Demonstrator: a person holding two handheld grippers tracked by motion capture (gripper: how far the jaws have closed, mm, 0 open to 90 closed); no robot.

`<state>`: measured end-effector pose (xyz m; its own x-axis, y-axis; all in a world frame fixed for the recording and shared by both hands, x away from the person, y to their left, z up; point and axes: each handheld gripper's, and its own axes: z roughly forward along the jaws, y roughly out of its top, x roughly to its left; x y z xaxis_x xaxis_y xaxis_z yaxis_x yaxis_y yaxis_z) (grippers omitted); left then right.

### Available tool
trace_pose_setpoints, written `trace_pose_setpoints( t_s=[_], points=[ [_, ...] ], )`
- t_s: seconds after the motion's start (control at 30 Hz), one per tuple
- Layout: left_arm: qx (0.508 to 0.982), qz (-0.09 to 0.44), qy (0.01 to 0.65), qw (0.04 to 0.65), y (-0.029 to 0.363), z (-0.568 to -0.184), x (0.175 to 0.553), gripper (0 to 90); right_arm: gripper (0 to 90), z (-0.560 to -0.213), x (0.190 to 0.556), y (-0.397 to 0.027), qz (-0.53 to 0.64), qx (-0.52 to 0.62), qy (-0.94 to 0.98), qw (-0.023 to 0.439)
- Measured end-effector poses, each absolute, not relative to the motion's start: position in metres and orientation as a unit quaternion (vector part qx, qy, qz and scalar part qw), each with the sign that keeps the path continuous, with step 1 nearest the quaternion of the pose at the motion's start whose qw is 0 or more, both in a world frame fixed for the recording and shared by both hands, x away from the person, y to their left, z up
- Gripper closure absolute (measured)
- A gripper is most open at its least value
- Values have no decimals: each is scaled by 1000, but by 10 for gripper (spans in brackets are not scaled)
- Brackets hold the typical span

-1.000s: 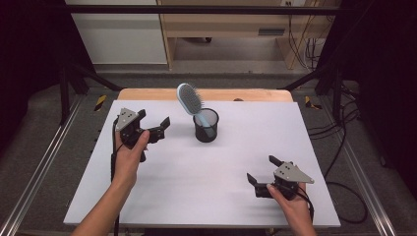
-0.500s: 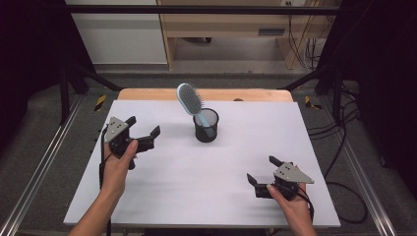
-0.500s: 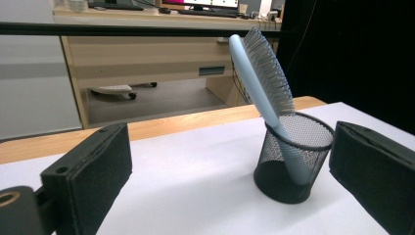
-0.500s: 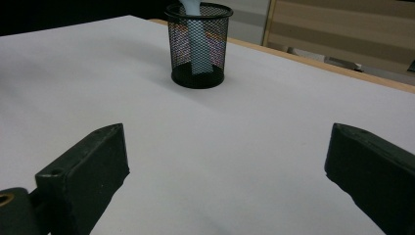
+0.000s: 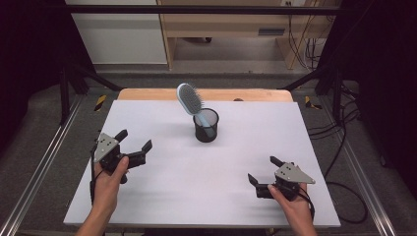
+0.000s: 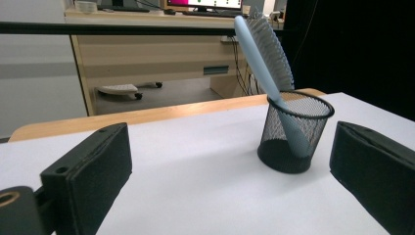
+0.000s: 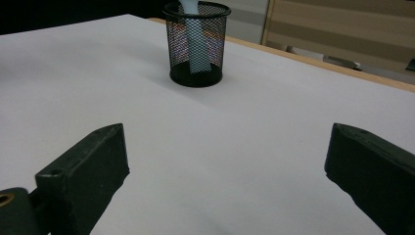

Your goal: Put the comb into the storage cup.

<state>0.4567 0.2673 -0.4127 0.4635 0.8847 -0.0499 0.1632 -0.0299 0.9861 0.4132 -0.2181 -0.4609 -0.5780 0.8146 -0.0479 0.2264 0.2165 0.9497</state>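
The left gripper point(image 5: 134, 146) has drawn back toward the person over the last second, jaws wide and empty; ahead and to its right the hairbrush point(image 5: 191, 100) leans handle-down in the mesh cup point(image 5: 205, 126), so the placing looks done; the right gripper point(image 5: 261, 174), equally wide and empty, has kept its place, the cup well ahead to its left.

Bright even overhead light, soft faint shadows, dark surroundings, slight softness
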Motion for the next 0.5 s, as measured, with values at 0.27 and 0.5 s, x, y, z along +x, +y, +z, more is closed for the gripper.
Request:
trace_pose_setpoints(
  t_s=[0.27,0.5],
  points=[
    [646,332,408,553,280,-433,442,20,26,-460,413,-221,513,361,723,290],
    [648,332,403,554,286,-439,437,20,26,-459,413,-229,515,366,717,294]
  ],
)
